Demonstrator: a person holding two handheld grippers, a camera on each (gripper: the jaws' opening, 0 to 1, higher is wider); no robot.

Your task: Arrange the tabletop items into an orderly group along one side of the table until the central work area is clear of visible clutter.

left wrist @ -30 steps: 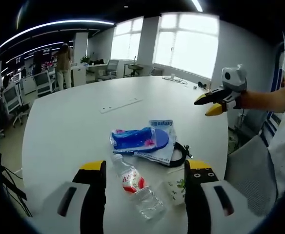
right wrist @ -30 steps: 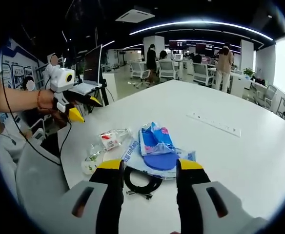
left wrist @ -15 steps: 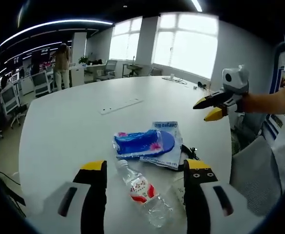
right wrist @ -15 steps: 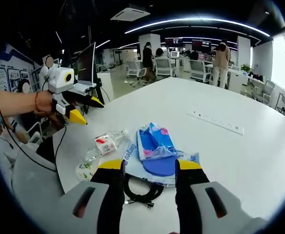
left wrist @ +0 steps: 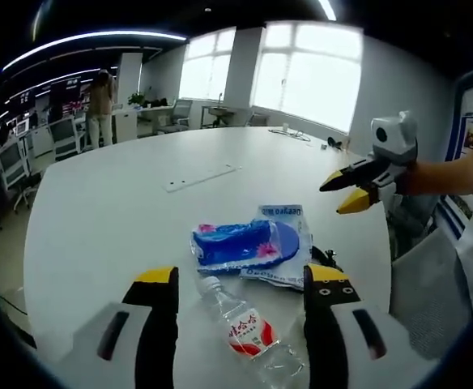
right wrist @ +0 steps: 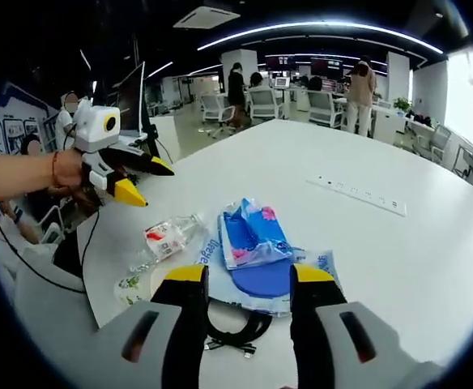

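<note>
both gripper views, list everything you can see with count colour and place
table: 1, white, round, under everything
water bottle: 1, clear with red label, lying between the left tongs' jaws
tissue pack: 1, blue, on the slipper package
slipper package: 1, blue sole in clear bag, mid-table
cable: 1, black, coiled beside the package
cup: 1, white with green print, table edge
power strip: 1, white, far side
left tongs: open, empty
right tongs: open, empty
</note>
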